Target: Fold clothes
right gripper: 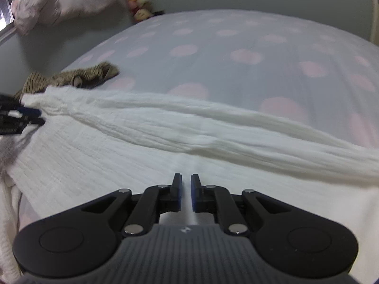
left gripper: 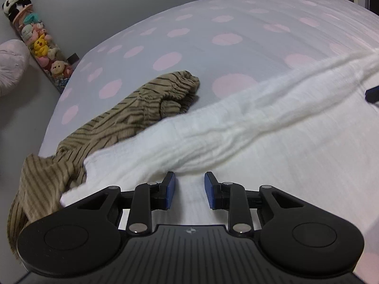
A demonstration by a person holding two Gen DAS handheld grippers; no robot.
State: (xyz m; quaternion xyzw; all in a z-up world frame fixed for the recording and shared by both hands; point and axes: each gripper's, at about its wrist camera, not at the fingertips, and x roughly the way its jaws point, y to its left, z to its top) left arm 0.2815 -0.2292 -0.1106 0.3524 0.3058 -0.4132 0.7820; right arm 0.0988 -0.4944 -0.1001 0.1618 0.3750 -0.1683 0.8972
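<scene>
A white crinkled garment (left gripper: 260, 123) lies spread across the bed, with a long bunched ridge of it (right gripper: 177, 123) running from left to right. A tan striped garment (left gripper: 132, 116) lies crumpled at its left end, also seen far left in the right wrist view (right gripper: 78, 75). My left gripper (left gripper: 189, 177) hovers over the white cloth, its jaws apart with nothing between them. My right gripper (right gripper: 186, 177) is over the flat white cloth, with only a narrow gap between its blue pads and nothing pinched. Each gripper's tip shows in the other's view: right gripper (left gripper: 372, 94), left gripper (right gripper: 35, 116).
The bed has a pale sheet with pink dots (left gripper: 201, 47), bare beyond the garments. A tall clear tube of plush toys (left gripper: 40, 42) stands against the grey wall off the bed's far left corner. A pale pink bundle (right gripper: 64, 0) sits beside it.
</scene>
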